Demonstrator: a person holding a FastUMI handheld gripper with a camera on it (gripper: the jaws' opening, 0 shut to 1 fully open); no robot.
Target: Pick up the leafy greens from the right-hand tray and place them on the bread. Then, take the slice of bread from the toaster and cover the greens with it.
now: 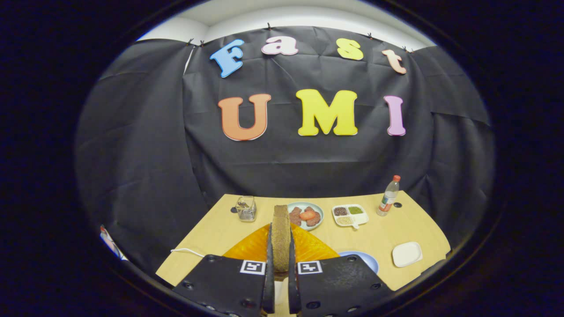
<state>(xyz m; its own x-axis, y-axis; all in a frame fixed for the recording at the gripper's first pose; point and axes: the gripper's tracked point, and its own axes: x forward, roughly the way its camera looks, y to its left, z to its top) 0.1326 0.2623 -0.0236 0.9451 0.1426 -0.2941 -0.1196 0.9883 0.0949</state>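
The gripper (280, 264) holds a slice of bread (280, 237) upright on its edge, the jaws pinching it from both sides above the tabletop (379, 240). Under it lies an orange mat (249, 248). Beyond the fingers stand a small wire rack (246, 208), a plate of tomato and meat slices (306, 215), a divided dish (350, 215) and a bottle (388, 196). A blue plate (368, 260) and a white dish (406, 254) sit nearer.
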